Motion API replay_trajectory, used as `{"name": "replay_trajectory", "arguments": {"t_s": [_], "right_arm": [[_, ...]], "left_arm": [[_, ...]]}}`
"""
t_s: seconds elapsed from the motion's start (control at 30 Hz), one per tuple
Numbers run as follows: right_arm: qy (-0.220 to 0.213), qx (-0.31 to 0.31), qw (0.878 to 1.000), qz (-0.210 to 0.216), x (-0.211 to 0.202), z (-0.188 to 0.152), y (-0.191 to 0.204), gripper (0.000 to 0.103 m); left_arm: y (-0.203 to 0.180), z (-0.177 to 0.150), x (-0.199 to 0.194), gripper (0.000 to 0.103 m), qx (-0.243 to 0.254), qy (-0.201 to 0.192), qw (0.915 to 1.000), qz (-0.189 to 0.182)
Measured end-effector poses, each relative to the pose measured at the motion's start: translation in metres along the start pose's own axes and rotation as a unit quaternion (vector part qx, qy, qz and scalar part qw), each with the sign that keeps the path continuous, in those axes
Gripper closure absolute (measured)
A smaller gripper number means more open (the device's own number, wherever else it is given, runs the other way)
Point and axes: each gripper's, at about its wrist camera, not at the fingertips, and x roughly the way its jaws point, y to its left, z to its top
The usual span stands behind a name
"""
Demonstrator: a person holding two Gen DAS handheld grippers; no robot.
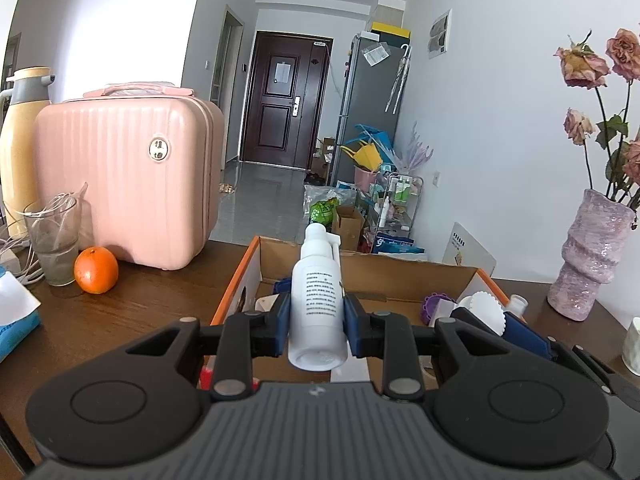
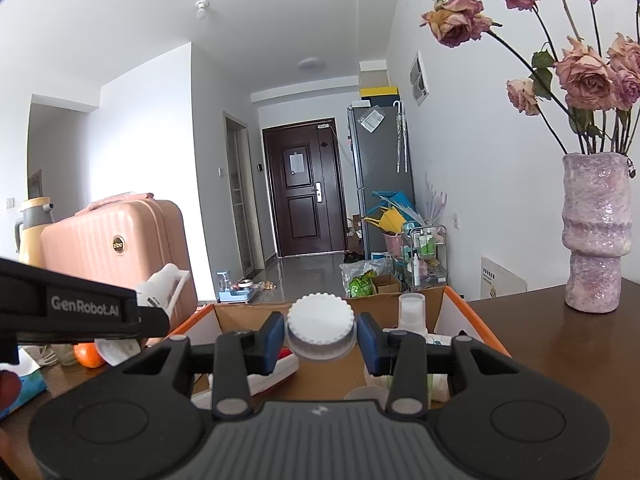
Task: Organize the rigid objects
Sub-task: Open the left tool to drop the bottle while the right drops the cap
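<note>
My left gripper [image 1: 317, 322] is shut on a white spray bottle [image 1: 317, 300], nozzle pointing away, held above the open cardboard box [image 1: 360, 270] with orange edges. My right gripper [image 2: 321, 334] is shut on a white jar with a ribbed lid [image 2: 321, 326], held over the same box [image 2: 448, 308]. In the left wrist view the right gripper shows at the right with the ribbed lid [image 1: 486, 306]. In the right wrist view the left gripper and its bottle [image 2: 162, 284] show at the left. Inside the box lie a purple round item [image 1: 434, 306] and a small clear-capped bottle [image 2: 412, 314].
On the brown table [image 1: 152, 300] stand a pink suitcase [image 1: 128, 176], an orange [image 1: 96, 270], a glass [image 1: 54, 236], a yellow thermos [image 1: 20, 140] and a blue tissue pack [image 1: 16, 312] at the left. A pink vase of dried roses [image 2: 596, 236] stands right. A white cup [image 1: 632, 344] sits at the far right.
</note>
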Motion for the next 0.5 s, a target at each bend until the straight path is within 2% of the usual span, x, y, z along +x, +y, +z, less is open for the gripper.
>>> {"name": "replay_trajectory", "arguments": {"t_s": [0.5], "right_arm": [[0.010,-0.019,1.000,-0.007,0.036,0.003,0.001,0.064]], "left_arm": [[-0.002,0.009,0.040,0.074,0.010,0.005,0.9999,0.007]]}}
